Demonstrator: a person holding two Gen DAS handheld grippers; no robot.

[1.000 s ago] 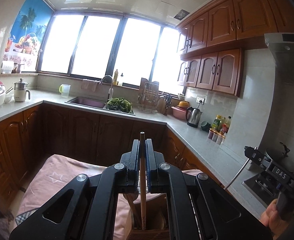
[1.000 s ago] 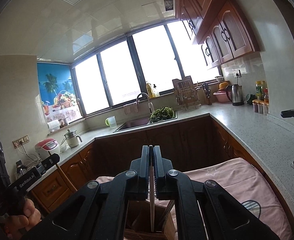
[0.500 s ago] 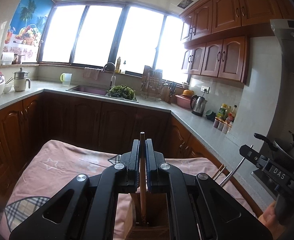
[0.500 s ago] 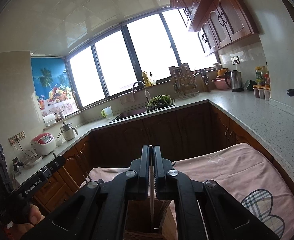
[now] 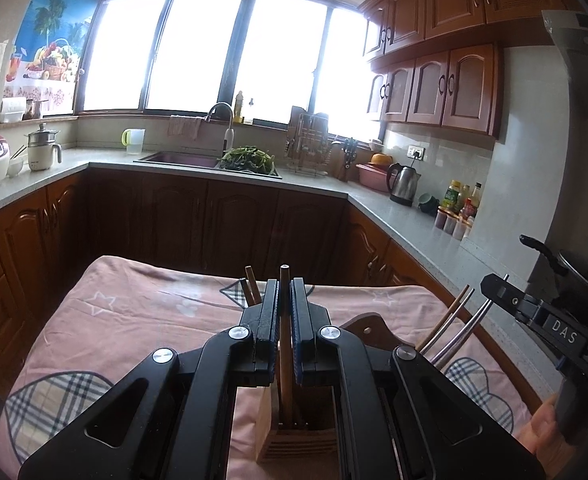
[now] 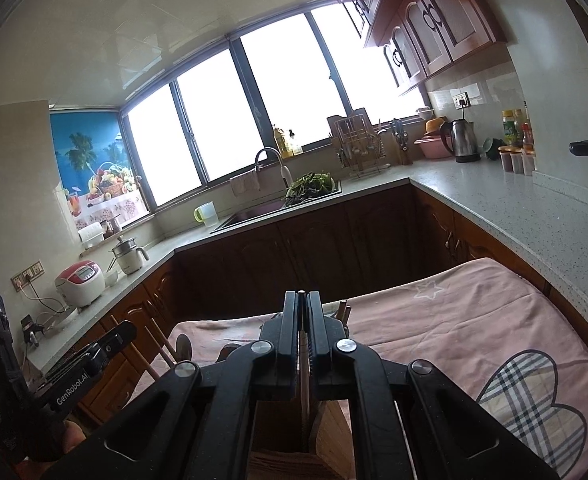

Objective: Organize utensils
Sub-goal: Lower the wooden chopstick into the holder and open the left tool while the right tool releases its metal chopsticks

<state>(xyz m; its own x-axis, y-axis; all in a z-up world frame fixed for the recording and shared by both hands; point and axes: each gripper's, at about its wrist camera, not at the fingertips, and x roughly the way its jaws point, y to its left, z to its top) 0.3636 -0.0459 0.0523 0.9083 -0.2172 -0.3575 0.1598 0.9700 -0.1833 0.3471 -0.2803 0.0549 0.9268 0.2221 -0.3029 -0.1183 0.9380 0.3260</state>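
Wooden holder [image 5: 289,436], pink cloth [image 5: 133,320], steel kettle [image 5: 404,182]

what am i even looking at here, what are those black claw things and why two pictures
There is no robot. A person holds a black two-finger gripper in each hand, and each gripper carries a wide-angle camera looking forward along its fingers, so you get one picture per hand.

In the left wrist view, the left gripper is shut on a wooden chopstick, whose lower end stands in a wooden utensil holder. The other gripper shows at that picture's right edge.

In the right wrist view, the right gripper is shut on a thin metal chopstick, also reaching down into the holder.

The holder stands on a table covered by a pink cloth, in a kitchen with wooden cabinets.
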